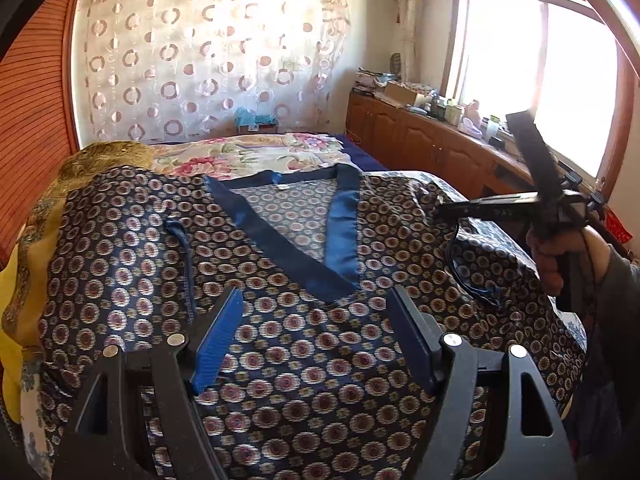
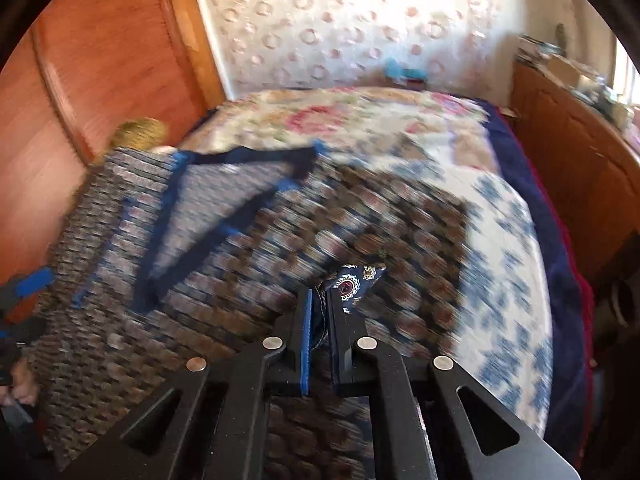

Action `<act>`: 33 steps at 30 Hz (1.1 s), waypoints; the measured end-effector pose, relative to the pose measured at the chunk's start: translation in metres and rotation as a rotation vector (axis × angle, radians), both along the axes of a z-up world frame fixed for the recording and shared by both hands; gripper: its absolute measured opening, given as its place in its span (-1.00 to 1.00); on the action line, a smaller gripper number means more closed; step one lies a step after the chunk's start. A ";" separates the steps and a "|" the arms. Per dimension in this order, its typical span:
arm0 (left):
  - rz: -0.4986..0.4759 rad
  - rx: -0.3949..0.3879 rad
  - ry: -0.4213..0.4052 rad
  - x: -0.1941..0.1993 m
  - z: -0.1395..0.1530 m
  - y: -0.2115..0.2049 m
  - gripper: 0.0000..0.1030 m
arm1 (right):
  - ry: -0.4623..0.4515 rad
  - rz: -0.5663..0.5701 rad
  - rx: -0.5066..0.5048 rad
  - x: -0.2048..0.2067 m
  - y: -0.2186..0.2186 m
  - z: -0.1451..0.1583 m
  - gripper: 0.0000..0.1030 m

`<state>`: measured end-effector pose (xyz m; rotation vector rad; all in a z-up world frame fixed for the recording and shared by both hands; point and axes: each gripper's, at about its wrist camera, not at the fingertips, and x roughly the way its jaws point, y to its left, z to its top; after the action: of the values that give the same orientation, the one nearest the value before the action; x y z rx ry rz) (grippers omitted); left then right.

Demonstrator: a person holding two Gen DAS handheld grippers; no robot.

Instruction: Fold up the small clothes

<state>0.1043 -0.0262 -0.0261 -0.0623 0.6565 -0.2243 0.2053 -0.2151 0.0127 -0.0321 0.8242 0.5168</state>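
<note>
Right wrist view: right gripper fingers pinching patterned garment fold.

Daylight floods from the blown-out window at two o'clock in the sharp left wrist view; the right wrist view smears with motion blur, both rims fisheye-bent, dark-cornered.

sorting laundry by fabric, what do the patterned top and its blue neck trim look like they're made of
Patterned top: looks like thin woven cloth, silky or synthetic, judging by its soft drape and faint sheen; the medallions seem printed.
Blue neck trim: smooth satin-like band, glossier than the body, catching window light.
</note>
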 end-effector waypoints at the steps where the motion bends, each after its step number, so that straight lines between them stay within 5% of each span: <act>1: 0.007 -0.001 0.000 0.000 0.000 0.002 0.46 | -0.011 0.025 0.020 0.000 0.007 0.006 -0.89; 6: 0.052 0.000 -0.007 0.003 0.003 0.023 0.46 | -0.062 0.077 0.026 0.002 0.036 0.025 -0.86; 10: 0.091 0.014 -0.012 0.008 0.003 0.044 0.46 | -0.071 0.072 0.000 0.003 0.047 0.026 -0.01; 20: 0.193 0.079 0.009 0.032 -0.009 0.105 0.46 | -0.053 -0.016 -0.164 0.013 0.035 -0.020 0.01; 33: 0.212 0.175 0.080 0.079 -0.018 0.150 0.46 | -0.053 -0.043 -0.173 0.019 0.036 -0.046 0.14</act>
<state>0.1830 0.1238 -0.0442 0.0270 0.7413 0.0408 0.2246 -0.1793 -0.0337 -0.1860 0.8147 0.4010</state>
